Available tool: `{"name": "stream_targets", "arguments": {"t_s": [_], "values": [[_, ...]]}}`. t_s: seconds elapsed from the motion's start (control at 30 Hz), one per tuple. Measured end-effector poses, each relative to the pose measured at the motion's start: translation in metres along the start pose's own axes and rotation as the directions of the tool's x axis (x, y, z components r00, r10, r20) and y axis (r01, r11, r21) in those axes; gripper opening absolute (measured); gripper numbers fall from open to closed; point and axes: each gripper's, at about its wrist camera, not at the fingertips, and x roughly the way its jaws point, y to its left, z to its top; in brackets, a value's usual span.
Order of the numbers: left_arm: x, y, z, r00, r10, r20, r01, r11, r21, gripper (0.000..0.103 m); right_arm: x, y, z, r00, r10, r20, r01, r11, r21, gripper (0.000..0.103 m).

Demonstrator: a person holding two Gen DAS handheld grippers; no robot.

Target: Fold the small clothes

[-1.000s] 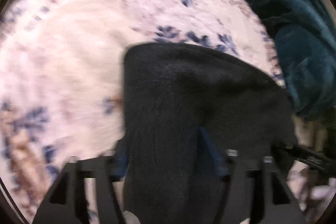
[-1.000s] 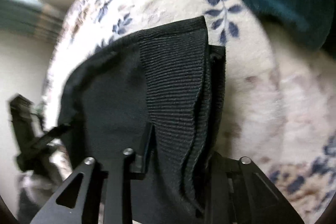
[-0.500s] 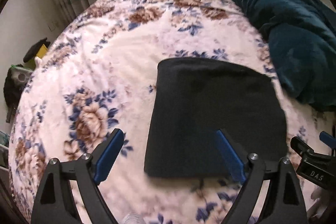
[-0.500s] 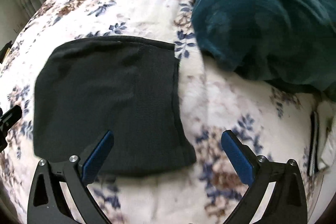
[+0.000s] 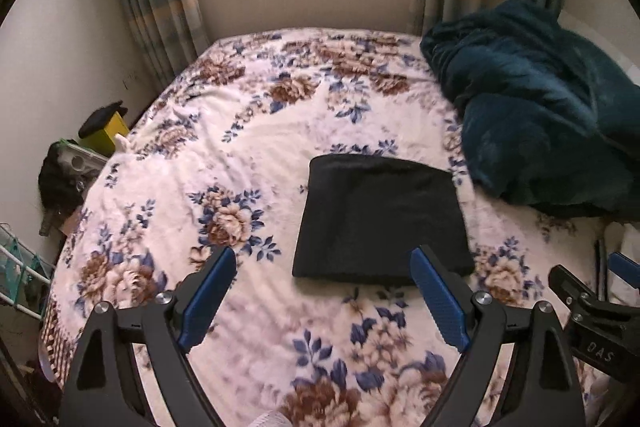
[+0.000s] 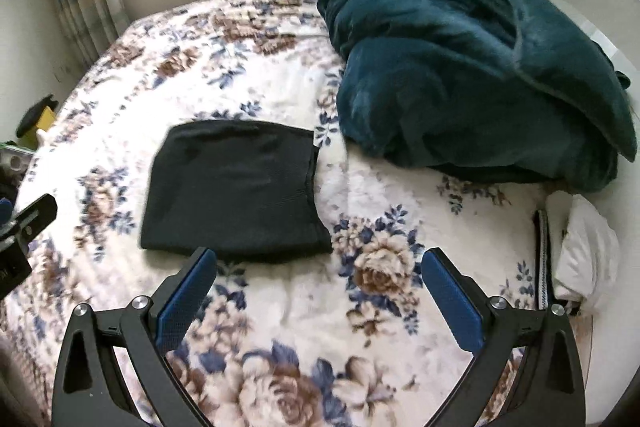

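While the bed under its cream fleece blanket printed with blue and brown flowers (image 5: pixel 248 131) fills both views, everything else is placed against it. Heaped on the bed's far right side is a crumpled dark teal plush blanket (image 6: pixel 460 67), near the task's garment but not touching it. Spread flat around the bed's middle lies the black ribbed knit garment, folded into a neat rectangle (image 5: pixel 380 219), with its ribbed band along the right edge.

Both claws hang above the bed's near part, clear of the cloth. Left claw (image 5: pixel 324 291): jaws have just been opening, now spread wide, nothing between them. Right claw (image 6: pixel 320 291): likewise released and empty after just opening.

Judging by the look, the knit is light, soft and limp, prone to sag and unfold if lifted by one point. Better holds would be two adjacent corners, or the firmer ribbed edge, pinching all layers together.
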Motion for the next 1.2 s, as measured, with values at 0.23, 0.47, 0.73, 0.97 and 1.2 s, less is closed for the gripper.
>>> {"name": "stream_targets", "arguments": {"t_s": [0.23,0.47,0.73,0.97,1.2], "values": [[-0.093,-0.004,-0.028,1.000,0.006,0.022,-0.006,1.000,-0.005,0.089,-0.109,-0.024,-0.029,0.997,0.054,0.049,-0.055,0.998,0.024,0.103],[-0.205,-0.008,-0.052,0.997,-0.013,0.070,0.013,1.000,0.000,0.089,-0.235,-0.050,-0.068,0.991,0.048,0.124,-0.049,0.999,0.007,0.103],[-0.309,0.002,-0.060,0.987,-0.014,0.158,0.015,1.000,-0.007,0.089,-0.391,-0.070,-0.106,0.966,0.038,0.255,-0.033,0.999,-0.025,0.103],[-0.366,0.017,-0.068,0.979,-0.015,0.205,0.020,1.000,-0.021,0.089,-0.472,-0.079,-0.125,0.948,0.081,0.308,-0.086,0.996,0.003,0.103],[-0.386,0.027,-0.082,0.976,-0.017,0.217,0.023,0.999,-0.027,0.103,-0.518,-0.074,-0.135,0.934,0.110,0.341,-0.111,0.994,-0.016,0.103]]}}
